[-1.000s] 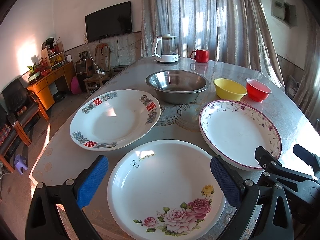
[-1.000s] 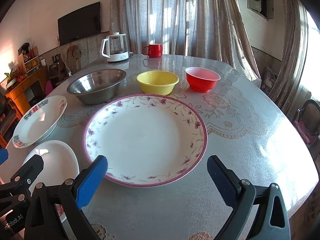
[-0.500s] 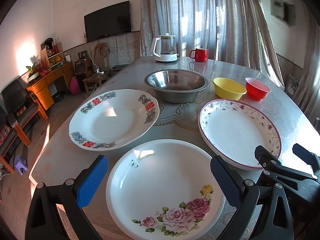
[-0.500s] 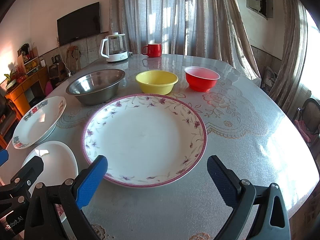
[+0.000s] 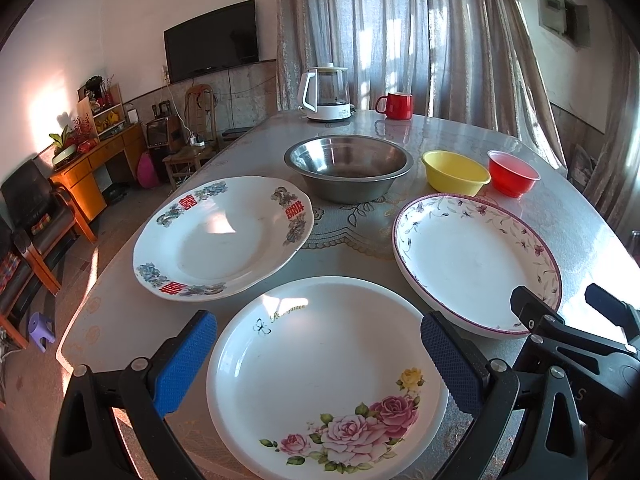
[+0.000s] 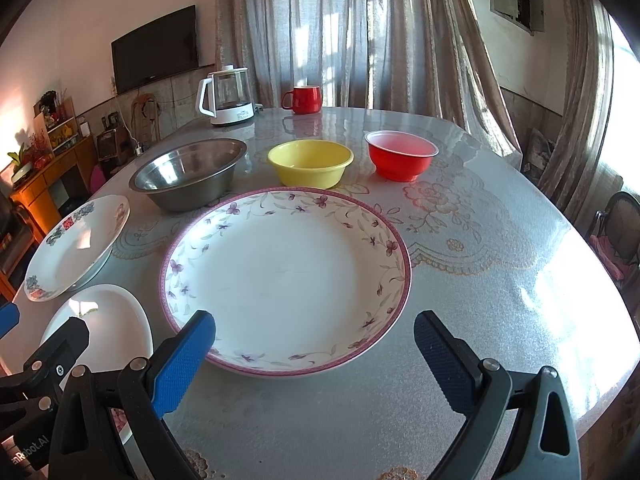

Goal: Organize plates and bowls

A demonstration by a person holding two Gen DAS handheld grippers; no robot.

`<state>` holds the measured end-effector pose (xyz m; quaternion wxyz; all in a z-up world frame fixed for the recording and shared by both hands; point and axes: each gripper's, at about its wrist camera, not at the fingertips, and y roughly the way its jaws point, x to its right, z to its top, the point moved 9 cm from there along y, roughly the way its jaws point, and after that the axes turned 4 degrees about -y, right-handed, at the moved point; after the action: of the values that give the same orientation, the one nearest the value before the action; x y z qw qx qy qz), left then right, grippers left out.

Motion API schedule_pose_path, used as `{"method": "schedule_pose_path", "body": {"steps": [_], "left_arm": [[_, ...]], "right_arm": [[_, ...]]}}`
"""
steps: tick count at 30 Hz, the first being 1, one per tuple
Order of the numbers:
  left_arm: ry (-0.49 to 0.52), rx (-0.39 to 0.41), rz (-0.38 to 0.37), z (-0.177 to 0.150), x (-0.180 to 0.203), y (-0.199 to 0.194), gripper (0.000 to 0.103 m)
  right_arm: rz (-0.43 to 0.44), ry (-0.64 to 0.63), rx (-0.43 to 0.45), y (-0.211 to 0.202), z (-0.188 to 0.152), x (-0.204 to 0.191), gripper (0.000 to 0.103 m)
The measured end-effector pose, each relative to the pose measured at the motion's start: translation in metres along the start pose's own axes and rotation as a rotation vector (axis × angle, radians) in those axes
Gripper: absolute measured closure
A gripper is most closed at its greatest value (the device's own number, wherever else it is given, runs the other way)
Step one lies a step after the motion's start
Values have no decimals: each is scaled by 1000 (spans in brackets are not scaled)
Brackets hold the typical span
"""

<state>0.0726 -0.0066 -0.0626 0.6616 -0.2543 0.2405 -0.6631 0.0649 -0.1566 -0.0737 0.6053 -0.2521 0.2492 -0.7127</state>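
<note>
While both grippers hover with jaws spread wide and nothing held, the table (image 6: 500, 264) carries everything. Largest, the purple-rimmed floral plate (image 6: 286, 276) lies at 12 o'clock just ahead of the right gripper (image 6: 314, 356). Next, the rose-printed white plate (image 5: 320, 372) sits between the left gripper (image 5: 318, 360) fingers, untouched. At its 11 o'clock rests the plate with red characters (image 5: 222, 238). Farther off stand the steel bowl (image 5: 348, 166), then the yellow bowl (image 5: 455, 171), then the red bowl (image 5: 513, 178) toward 1 o'clock.
</note>
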Motion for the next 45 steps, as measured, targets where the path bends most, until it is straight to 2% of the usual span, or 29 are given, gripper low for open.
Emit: {"method": "schedule_pose_path", "body": {"steps": [14,19,21,23,25,28,30,31,33,35,37,40,42,44,45], "left_arm": [[18,-10,-3,-1,5,1,0],[28,-27,-29,-2,10,3,0],[37,-54,-73,-4,16,6,0],[30,-82,-157,-5,23,8,0],[19,-79,-185,-1,26,8,0],[25,-85,-201,10,26,11,0],[28,-89,-224,20,28,14,0],[32,-94,-235,25,29,16,0],[34,-118,-259,35,33,23,1],[45,-146,-288,42,40,32,1],[53,-172,-300,46,46,41,7],[79,-215,-314,49,59,59,16],[92,-256,-321,47,67,72,33],[98,-292,-337,45,75,84,37],[99,-313,-335,43,77,90,44]], "right_arm": [[2,21,-6,2,-2,8,2],[4,39,-7,4,-1,16,2],[8,54,-14,6,-2,20,2],[24,63,-20,8,-2,24,2],[57,84,-24,9,0,31,3],[109,132,-37,11,3,46,10],[122,147,-46,15,4,56,21],[134,152,-58,19,5,59,23],[141,167,-89,28,4,66,38],[150,187,-114,38,2,71,48],[156,199,-137,48,1,75,56],[188,217,-162,59,0,78,57],[200,221,-171,63,-1,78,57],[212,217,-176,67,-1,77,57],[217,212,-181,68,-2,77,57]]}}
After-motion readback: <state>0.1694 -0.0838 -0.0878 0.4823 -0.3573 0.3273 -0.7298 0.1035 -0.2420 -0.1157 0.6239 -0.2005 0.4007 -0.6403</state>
